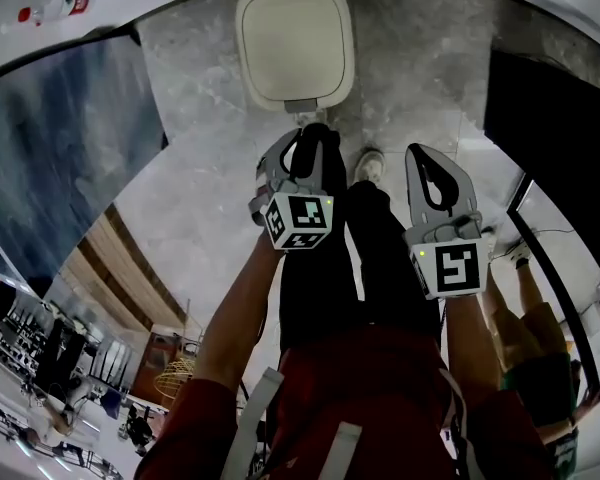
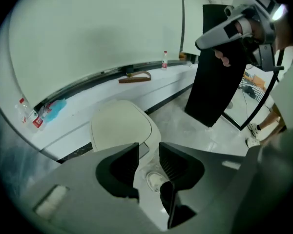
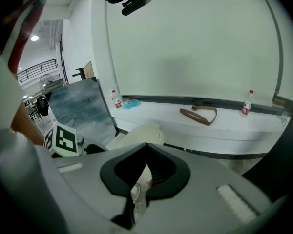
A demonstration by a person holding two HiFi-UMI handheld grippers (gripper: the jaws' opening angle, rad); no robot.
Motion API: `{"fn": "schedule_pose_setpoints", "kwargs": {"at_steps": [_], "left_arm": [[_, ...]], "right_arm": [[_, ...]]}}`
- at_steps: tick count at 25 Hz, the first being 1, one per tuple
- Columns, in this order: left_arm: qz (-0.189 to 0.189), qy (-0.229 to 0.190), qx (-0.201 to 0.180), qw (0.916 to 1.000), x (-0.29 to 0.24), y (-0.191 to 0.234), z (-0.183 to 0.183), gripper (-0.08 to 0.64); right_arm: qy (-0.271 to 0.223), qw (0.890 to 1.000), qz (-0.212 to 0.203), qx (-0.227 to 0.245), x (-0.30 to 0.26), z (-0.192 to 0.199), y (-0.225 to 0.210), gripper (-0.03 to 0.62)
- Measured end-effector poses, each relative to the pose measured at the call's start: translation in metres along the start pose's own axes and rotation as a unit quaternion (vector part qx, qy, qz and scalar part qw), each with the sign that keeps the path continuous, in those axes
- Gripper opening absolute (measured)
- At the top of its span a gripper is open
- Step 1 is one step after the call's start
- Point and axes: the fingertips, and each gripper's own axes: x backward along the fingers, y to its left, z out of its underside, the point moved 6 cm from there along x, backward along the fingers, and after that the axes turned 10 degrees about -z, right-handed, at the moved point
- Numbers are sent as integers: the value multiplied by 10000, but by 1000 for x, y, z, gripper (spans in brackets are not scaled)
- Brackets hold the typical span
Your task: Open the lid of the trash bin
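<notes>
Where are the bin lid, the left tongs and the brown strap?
bin lid (image 1: 293, 43), head view, centre of its top face.
left tongs (image 2: 148, 152), left gripper view, gap midway between the tips.
brown strap (image 3: 194, 116), right gripper view, its lower band.

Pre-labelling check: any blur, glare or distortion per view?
Head view: heavy fisheye, lower half dim, trash bin lid sharp and evenly lit. Left gripper view: soft overall, glare spot top right, dark vignette. Right gripper view: bright wall, right gripper out of focus.
</notes>
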Motion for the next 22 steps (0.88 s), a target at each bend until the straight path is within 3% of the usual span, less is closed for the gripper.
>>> {"fn": "schedule_pose_setpoints", "kwargs": {"at_steps": [4,12,22], "left_arm": [[204,335,-675,9969,-26,-11,18,186],[367,555,-1898,9796,-57,-19,33,252],[362,647,-2175,9732,-70,-14,40,285]], "right_arm": [[27,9998,1,-177,-10,5,2,0],[55,9996,14,-283,-17,5,4,0],[208,9992,95,-339,-23,4,8,0]]}}
